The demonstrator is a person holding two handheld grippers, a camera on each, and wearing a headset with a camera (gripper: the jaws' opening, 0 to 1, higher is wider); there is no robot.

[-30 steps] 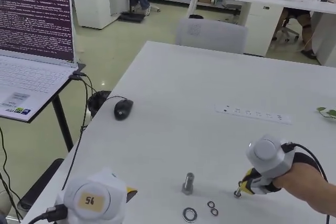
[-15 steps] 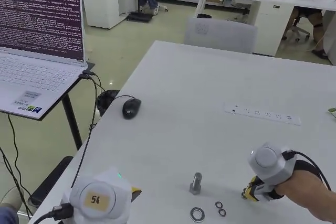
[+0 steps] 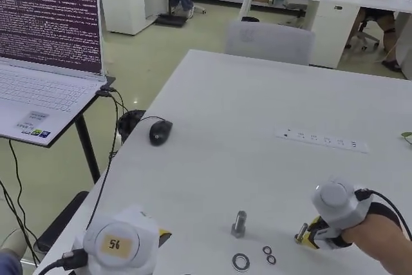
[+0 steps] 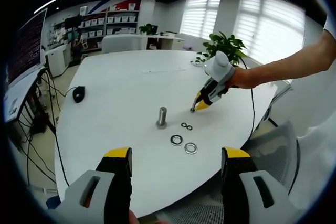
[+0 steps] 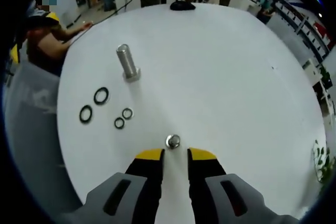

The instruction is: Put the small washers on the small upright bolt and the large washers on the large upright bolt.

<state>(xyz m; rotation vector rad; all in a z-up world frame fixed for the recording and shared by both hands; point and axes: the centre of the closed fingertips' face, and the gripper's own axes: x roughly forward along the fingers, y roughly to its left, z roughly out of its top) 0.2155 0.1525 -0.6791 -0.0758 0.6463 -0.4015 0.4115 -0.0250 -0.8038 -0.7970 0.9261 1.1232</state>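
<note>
A white table (image 3: 212,127) carries two bolts and four washers near its front edge. The large upright bolt (image 4: 161,117) stands on its head, its shank and long axis pointing straight up. Two large washers (image 4: 176,140) lie flat on the table just in front of it. Two small washers (image 4: 184,125) lie flat close together, between the large bolt and the right gripper (image 5: 176,153). The small upright bolt (image 5: 172,141) stands just ahead of that gripper's jaws, which are narrowly parted; whether they touch it cannot be told. The left gripper (image 4: 177,153) hangs near the table's edge, jaws spread wide and holding nothing. The washers look like thin, stiff metal rings, probably light, hard and slippery. They lie flush with the table, so there is little to pinch. The likely hold is across the outer rim, one jaw on each side, perhaps after tipping an edge up. Each ring would then need to be level, hole downward, over its bolt's tip. The small bolt looks easy to knock over.
</note>
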